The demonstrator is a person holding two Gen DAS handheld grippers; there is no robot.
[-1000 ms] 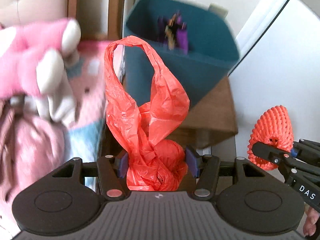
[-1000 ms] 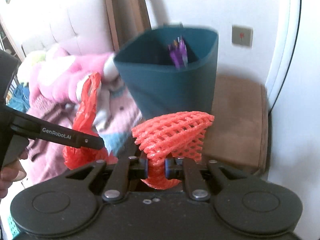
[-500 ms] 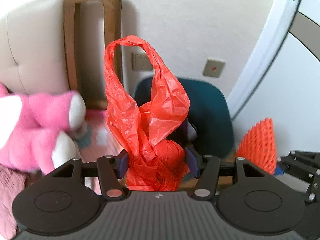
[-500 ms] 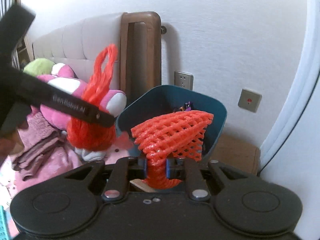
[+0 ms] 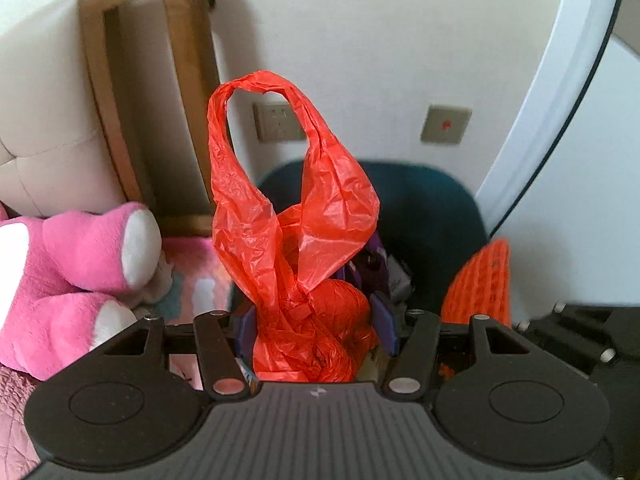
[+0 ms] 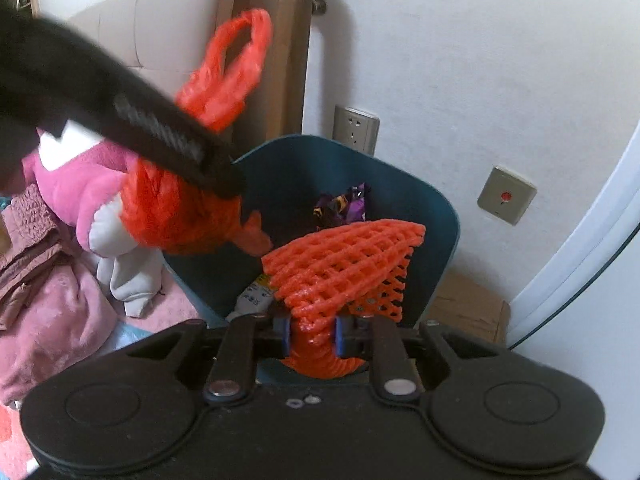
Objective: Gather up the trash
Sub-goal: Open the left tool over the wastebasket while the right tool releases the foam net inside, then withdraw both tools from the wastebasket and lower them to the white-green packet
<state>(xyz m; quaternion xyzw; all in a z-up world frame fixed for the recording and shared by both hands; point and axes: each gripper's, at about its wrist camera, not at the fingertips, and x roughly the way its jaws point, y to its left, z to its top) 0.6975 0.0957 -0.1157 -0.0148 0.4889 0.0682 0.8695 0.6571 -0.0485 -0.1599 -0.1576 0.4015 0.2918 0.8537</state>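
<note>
Teal bin [image 5: 432, 216] half-hidden by bag [image 5: 304, 248]

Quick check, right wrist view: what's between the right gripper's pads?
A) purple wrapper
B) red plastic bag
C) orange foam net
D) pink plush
C: the orange foam net sits pinched between the right gripper pads over the teal bin; its jaws have just been opening, though the net is between them. The red plastic bag is in the left gripper.
</note>
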